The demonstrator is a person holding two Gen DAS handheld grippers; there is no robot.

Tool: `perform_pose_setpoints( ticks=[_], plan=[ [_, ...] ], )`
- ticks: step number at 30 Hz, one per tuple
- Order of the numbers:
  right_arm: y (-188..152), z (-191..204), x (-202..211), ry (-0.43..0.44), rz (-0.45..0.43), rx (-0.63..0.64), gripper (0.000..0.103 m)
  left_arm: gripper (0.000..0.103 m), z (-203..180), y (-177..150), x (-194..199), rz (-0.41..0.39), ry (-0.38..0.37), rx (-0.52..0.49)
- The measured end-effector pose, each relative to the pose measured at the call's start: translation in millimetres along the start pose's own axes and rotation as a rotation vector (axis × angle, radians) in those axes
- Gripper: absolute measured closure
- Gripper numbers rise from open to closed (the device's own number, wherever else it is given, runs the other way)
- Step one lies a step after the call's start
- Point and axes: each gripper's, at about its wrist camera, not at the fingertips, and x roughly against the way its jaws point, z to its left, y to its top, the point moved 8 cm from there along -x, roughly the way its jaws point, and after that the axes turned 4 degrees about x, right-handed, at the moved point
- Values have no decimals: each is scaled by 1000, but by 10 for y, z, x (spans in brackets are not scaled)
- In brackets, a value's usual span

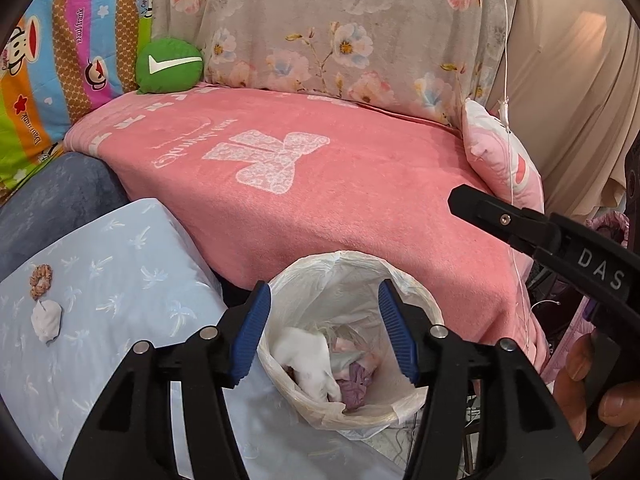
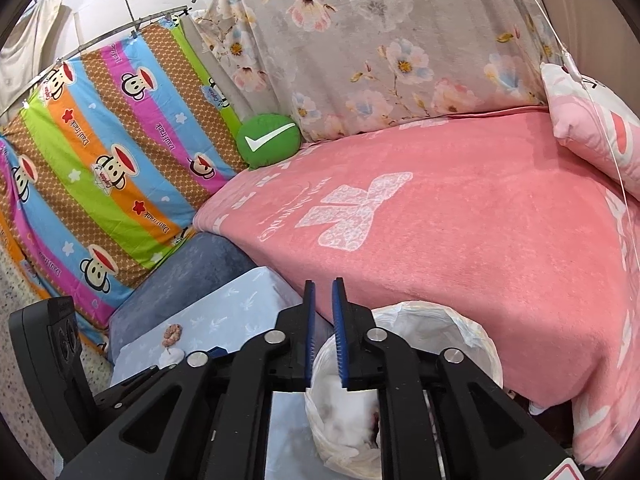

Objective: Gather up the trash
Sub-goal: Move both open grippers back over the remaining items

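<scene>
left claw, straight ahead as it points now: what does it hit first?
Probably the trash bin: the open left claw points into its lined mouth, so it likely meets the crumpled tissues inside first. Depth is unclear.

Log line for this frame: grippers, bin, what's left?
left gripper: open, above trash bin | right gripper: near-shut, empty | crumpled tissue: uncollected on blue cloth

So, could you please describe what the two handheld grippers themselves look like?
Both are black plastic clamps with silver rivets at the pivots. The left gripper and right gripper each carry two ribbed blue pads on the fingers. The right gripper's body, seen from the left wrist camera, bears white letters "DAS". Bare fingers grip it; no sleeve or cable shows.
</scene>
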Motion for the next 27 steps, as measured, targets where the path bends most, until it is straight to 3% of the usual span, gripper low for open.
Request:
perform_pose_setpoints(
  ticks=[17, 27],
  plan=[
    [-187, 199, -108, 16, 49, 42, 85, 49, 191, -46, 62, -4, 27, 35],
    [-509, 508, -285, 35, 122, 108, 85, 49, 602, -199, 119, 5, 77, 109]
  ],
)
